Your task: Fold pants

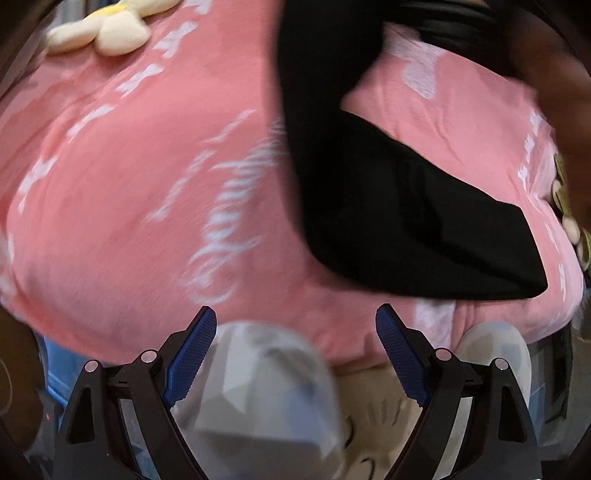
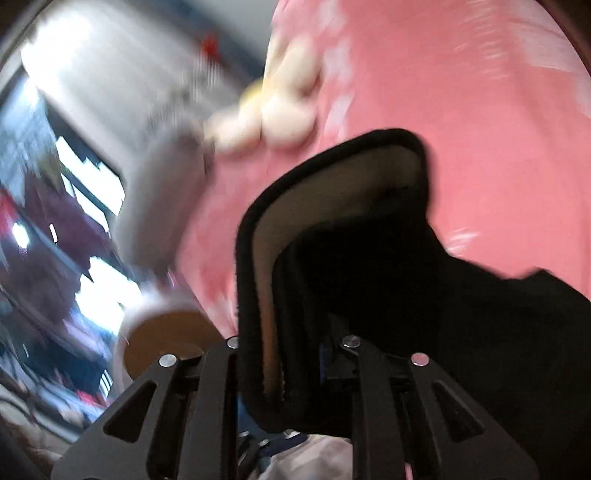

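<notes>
Black pants [image 2: 369,266] smother the pinching right tool [image 2: 291,369], hiding its tips; left tool [image 1: 295,332] spread.

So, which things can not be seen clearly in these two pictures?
- Right claw pads, right wrist view: the gripped black pants cover them.
- Pants' waist, left wrist view: cut off by the top edge; full shape unknown.
- White print on the pink bedcover, left wrist view: blurred, unreadable.
- Room at left, right wrist view: motion blur.
- Cream plush flower: cut off by the top edge.

Matt black cloth pants [image 1: 369,206] on seemingly soft pink printed sheet [image 1: 129,192].
</notes>
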Action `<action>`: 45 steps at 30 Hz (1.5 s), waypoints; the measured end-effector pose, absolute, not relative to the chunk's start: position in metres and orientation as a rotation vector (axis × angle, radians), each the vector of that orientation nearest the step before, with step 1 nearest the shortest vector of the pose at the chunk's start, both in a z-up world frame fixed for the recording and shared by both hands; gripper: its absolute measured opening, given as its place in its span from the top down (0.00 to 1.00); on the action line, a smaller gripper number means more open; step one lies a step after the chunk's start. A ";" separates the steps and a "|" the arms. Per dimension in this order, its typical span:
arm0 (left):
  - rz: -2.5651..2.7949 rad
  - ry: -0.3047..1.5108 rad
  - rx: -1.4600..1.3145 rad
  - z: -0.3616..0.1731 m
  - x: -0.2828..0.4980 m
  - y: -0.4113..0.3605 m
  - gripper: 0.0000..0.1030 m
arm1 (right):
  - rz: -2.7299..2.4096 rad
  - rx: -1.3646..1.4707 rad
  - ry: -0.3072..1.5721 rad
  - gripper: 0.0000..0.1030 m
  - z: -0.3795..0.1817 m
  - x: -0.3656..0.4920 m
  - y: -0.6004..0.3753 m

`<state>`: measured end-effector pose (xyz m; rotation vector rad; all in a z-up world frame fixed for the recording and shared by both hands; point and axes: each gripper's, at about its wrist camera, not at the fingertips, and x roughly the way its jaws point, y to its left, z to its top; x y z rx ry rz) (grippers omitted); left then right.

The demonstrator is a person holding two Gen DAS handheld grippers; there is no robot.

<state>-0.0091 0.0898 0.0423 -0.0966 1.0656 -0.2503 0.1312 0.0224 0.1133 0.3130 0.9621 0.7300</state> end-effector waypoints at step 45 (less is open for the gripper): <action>-0.055 0.994 -0.639 -0.001 0.081 0.229 0.12 | -0.088 0.288 0.785 0.51 0.050 0.015 -0.153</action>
